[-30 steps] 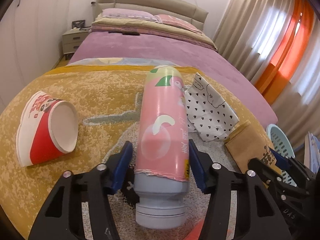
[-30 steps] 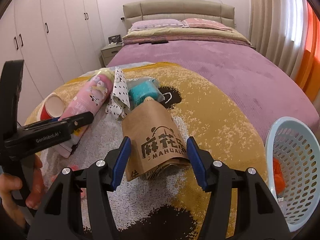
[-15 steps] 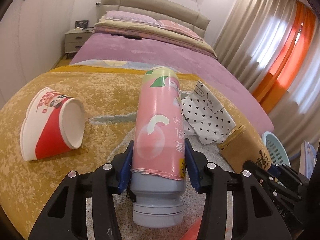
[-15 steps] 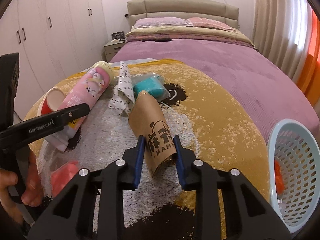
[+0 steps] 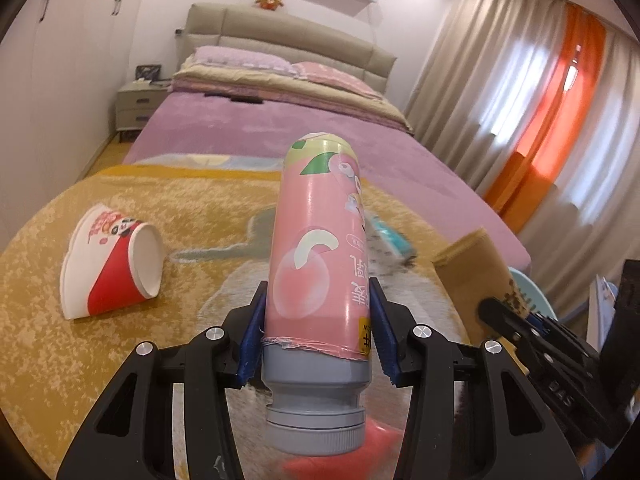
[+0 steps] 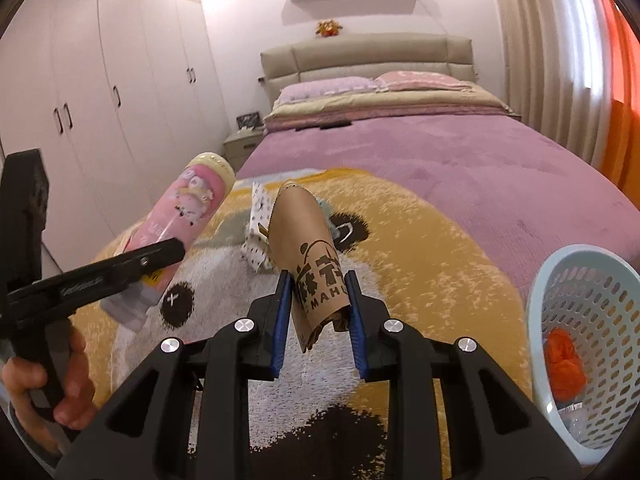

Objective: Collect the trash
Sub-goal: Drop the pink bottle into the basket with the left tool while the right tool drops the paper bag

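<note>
Both grippers have lifted their loads off the blanket point(image 6: 420, 264) since a second ago; the left gripper point(image 5: 318, 334) clamps a pink bottle point(image 5: 316, 248), cap end nearest the camera; the right gripper point(image 6: 318, 312) pinches a brown paper bag point(image 6: 306, 248); a paper cup point(image 5: 112, 264) lies at the left; a blue basket point(image 6: 592, 320) sits at the right, holding orange trash point(image 6: 564, 364).
</note>
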Motion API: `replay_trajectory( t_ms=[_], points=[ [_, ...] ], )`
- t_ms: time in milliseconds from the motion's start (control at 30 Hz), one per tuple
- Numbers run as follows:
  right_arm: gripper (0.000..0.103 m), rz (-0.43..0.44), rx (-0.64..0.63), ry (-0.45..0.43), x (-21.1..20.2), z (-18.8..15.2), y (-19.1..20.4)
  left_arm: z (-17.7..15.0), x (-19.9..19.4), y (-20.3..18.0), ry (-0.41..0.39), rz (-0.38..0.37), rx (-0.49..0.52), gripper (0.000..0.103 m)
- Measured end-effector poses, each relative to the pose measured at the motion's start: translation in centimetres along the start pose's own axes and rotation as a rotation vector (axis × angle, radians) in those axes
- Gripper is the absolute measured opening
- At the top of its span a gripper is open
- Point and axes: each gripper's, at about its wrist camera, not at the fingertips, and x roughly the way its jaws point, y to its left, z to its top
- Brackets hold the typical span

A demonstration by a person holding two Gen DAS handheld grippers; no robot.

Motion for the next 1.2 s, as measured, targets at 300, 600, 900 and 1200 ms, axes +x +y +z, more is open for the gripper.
replay_trajectory(
  t_ms=[300, 600, 900, 1200],
  points=[
    [0.023, -0.101, -0.009, -0.107, -5.5, 1.1, -1.2, 0.4, -3.0, -5.3, -0.049, -0.075, 0.101, 0.046],
    [0.023, -0.244, 0.071, -0.177, -10.8, 2.2, -6.9, 0.5, -2.9, -12.5, -0.053, -0.197, 0.2, 0.046],
    [0.023, -0.455, 0.159, -0.157, -12.9, 2.1, -13.9, -0.4, 0.4, -20.4, 0.005, -0.281, 0.302, 0.046],
    [0.023, -0.475, 0.309, -0.033, -11.5, 0.1, -21.7, -2.1, 5.3, -26.3, 0.114, -0.32, 0.358, 0.046]
  ],
)
